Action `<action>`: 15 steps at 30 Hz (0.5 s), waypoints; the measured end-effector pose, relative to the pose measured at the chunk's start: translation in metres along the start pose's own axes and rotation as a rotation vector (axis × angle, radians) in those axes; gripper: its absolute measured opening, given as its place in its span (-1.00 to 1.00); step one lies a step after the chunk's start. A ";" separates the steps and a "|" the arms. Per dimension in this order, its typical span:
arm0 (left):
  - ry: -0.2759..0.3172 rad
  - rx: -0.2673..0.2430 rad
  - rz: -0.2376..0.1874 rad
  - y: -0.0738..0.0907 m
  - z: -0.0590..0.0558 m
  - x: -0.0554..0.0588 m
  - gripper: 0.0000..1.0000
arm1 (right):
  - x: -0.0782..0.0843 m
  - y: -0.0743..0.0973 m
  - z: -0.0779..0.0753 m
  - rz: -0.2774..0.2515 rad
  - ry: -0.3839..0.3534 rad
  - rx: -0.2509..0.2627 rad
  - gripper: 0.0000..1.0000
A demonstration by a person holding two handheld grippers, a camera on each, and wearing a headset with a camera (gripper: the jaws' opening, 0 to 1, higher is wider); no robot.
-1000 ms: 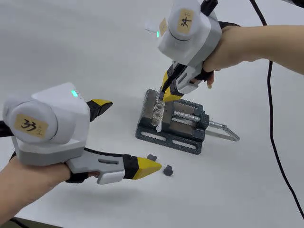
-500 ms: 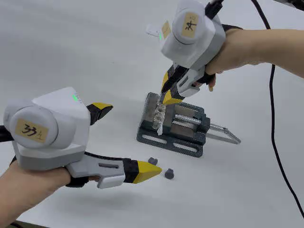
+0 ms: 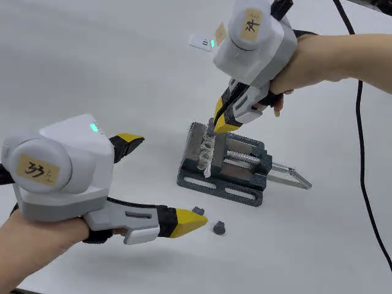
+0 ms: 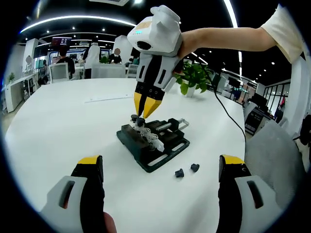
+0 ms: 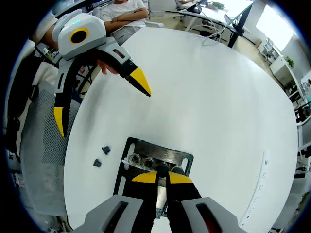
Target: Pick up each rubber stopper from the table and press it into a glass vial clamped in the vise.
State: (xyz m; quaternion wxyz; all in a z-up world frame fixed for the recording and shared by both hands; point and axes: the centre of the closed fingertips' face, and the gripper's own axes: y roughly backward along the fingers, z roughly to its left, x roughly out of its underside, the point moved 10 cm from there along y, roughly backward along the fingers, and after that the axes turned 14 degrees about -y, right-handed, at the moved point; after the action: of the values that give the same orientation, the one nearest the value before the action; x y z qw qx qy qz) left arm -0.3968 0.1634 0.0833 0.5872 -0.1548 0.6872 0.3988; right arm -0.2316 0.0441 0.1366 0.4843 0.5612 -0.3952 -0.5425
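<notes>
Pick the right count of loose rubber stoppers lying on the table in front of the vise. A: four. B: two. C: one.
B: one rubber stopper and a second stopper lie on the table just in front of the vise.

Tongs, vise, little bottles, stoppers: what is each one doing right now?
Left tongs: open, holding nothing.
Right tongs: shut on the gripped stopper.
Vise: clamped shut on the vials.
Vials: upright, two with open mouths.
Loose stoppers: two, lying on the table.
</notes>
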 end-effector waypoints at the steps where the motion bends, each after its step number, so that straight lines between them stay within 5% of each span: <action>1: 0.001 0.002 0.001 0.000 0.000 0.001 0.97 | 0.000 -0.001 0.000 0.001 -0.002 0.000 -0.98; 15: 0.012 0.013 0.012 -0.003 -0.002 0.006 0.97 | -0.002 -0.004 -0.001 -0.004 0.001 -0.026 -1.00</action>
State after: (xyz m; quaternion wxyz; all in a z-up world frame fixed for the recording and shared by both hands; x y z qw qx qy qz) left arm -0.3976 0.1611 0.0766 0.5815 -0.1495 0.6942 0.3970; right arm -0.2310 0.0466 0.1331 0.4906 0.5562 -0.3867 -0.5482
